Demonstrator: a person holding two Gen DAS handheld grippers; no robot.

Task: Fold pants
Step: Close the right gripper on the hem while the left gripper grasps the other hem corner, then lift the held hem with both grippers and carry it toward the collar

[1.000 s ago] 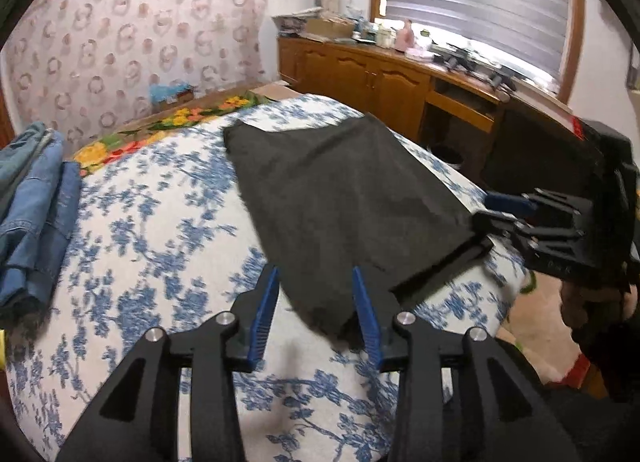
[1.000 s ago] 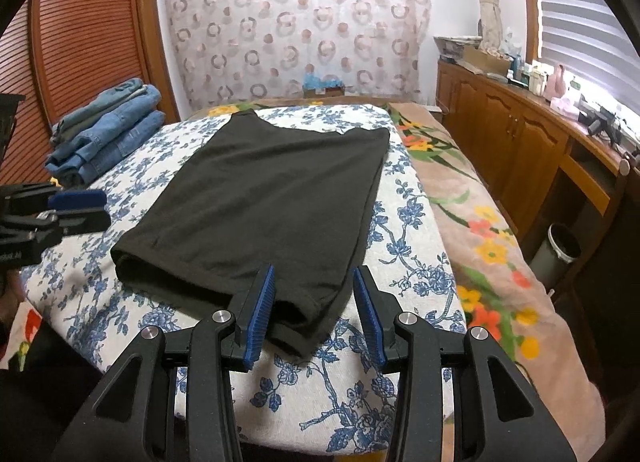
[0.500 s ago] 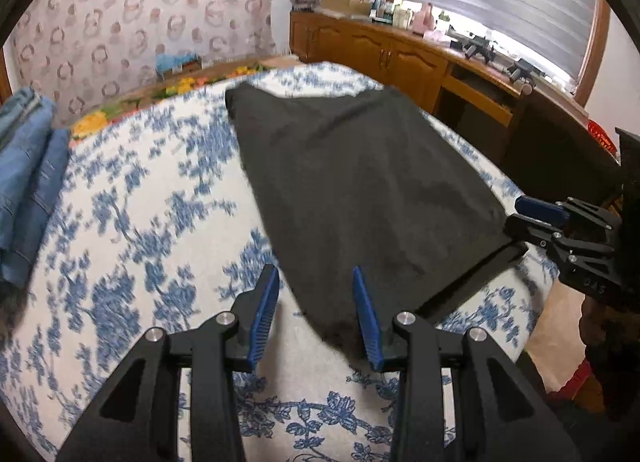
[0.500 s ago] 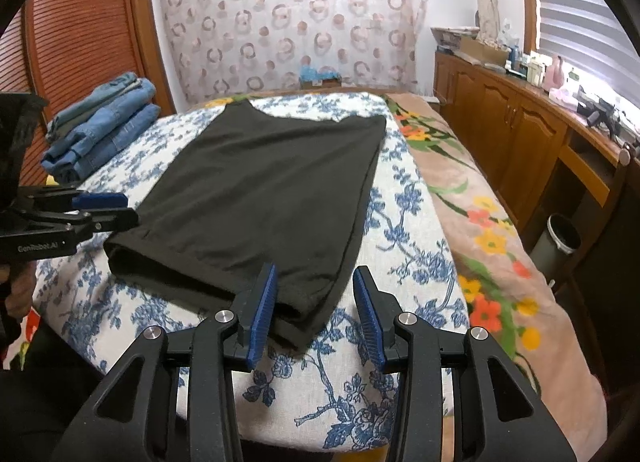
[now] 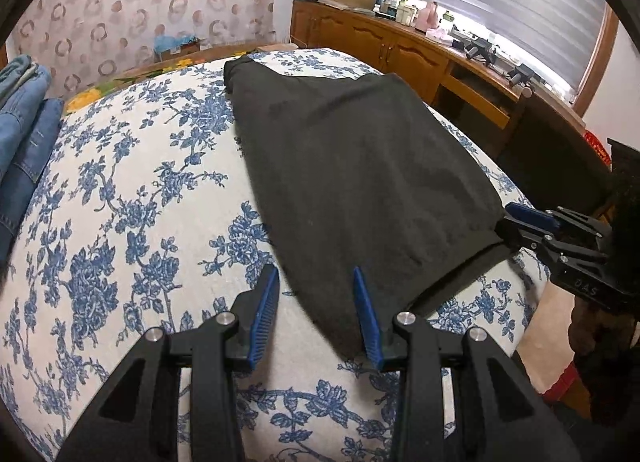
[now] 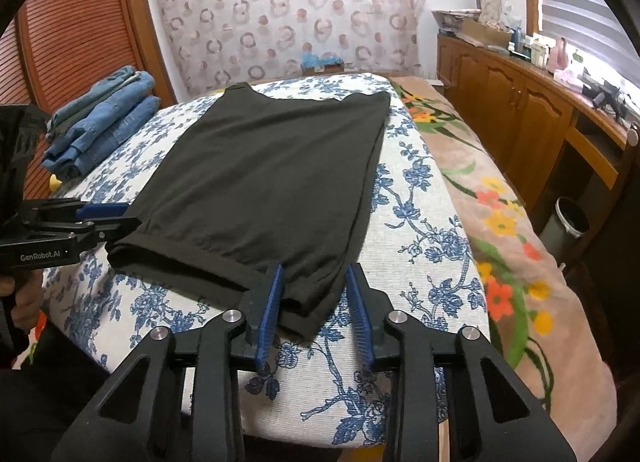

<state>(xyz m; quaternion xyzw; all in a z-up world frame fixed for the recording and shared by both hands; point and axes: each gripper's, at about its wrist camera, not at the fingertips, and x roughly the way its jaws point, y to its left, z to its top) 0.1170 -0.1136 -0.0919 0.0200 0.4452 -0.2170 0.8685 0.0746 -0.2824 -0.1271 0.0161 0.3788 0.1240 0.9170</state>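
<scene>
On the floral bed (image 6: 420, 222), black pants (image 6: 272, 174) lie flat, seemingly already halved lengthwise, further folds remaining. Each open hand-held gripper, left (image 5: 316, 306) and right (image 6: 314, 298), straddles a near corner, gripping nothing yet.

Black pants (image 6: 272, 178), folded lengthwise, lying flat, hems at near edge

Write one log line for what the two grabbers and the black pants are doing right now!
left gripper: open at near-left corner | right gripper: open at near-right corner | black pants: flat on floral bed
</scene>
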